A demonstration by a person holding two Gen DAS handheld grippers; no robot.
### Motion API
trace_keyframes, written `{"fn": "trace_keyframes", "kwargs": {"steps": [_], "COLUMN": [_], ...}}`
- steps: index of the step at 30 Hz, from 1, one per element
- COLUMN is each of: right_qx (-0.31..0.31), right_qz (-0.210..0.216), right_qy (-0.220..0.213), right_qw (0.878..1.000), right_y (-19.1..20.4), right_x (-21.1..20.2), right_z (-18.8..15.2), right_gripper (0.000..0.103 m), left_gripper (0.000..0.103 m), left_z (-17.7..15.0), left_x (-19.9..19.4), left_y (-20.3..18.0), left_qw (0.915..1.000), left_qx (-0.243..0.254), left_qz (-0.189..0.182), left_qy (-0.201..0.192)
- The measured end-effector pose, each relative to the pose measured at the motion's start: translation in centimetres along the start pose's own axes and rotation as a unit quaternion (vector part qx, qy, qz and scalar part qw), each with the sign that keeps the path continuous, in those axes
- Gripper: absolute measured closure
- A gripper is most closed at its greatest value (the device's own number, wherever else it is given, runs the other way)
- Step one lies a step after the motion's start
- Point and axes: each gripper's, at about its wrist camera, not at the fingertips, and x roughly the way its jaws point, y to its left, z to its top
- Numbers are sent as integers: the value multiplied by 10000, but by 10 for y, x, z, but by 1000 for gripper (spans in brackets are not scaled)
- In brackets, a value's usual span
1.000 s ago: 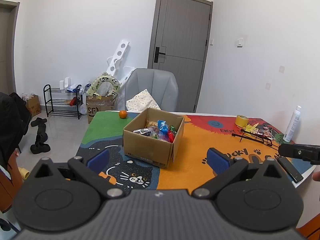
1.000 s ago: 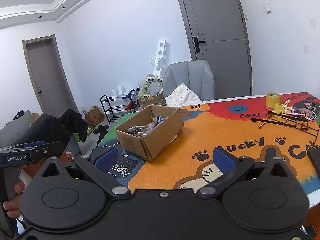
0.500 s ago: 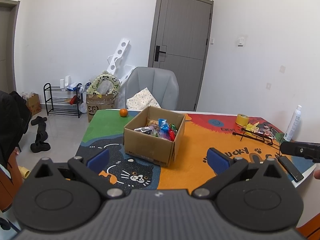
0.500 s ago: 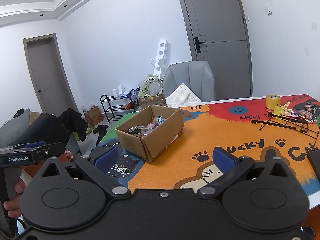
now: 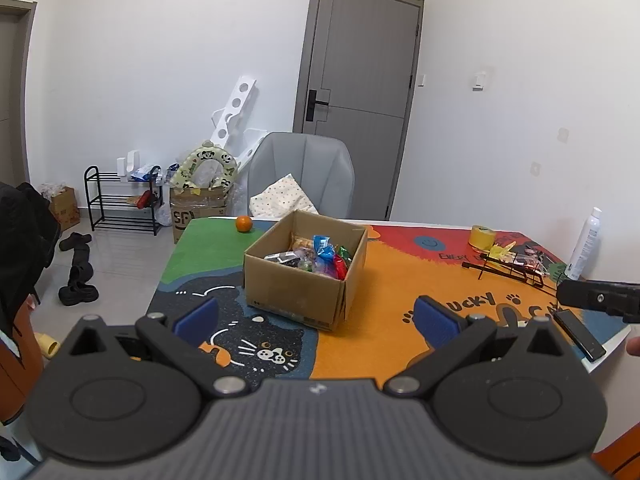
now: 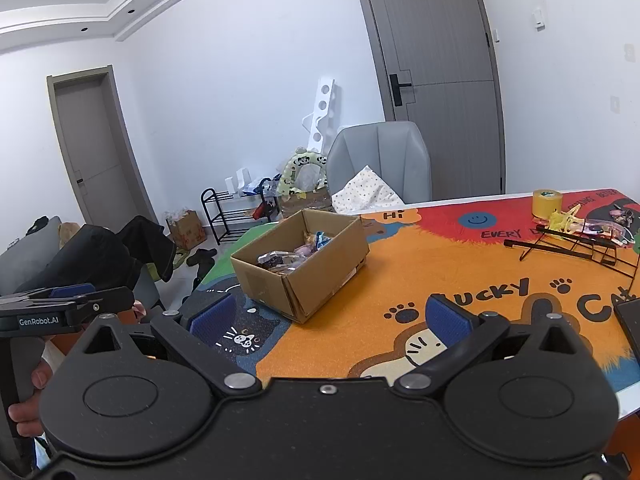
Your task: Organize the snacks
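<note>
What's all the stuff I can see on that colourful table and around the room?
cardboard box: one, brown, open, mid-table
snacks: several, mixed colours, inside the box
orange: one, far table edge
tape roll: one, yellow, far right of table
wire rack: one, black, right side, lying flat
spray can: one, white, right table edge
phone: one, black, near right edge
chair: one, grey, behind table
shoe rack: one, black, by wall
left gripper: open, empty
right gripper: open, empty
</note>
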Motion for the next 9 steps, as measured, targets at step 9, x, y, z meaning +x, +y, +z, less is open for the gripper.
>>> {"fn": "trace_keyframes", "kwargs": {"steps": [9], "right_qx": [8], "right_qz": [4], "right_qy": [11], "right_qw": [10000], "right_y": [1], "right_x": [-1], "right_z": [0], "right_gripper": [0], "left_gripper": [0], "left_z": [-2], "left_x": [2], "left_y": [-1], "left_qw": [10000], "left_qx": [13], "left_qz": [-7], "left_qy": [8]}}
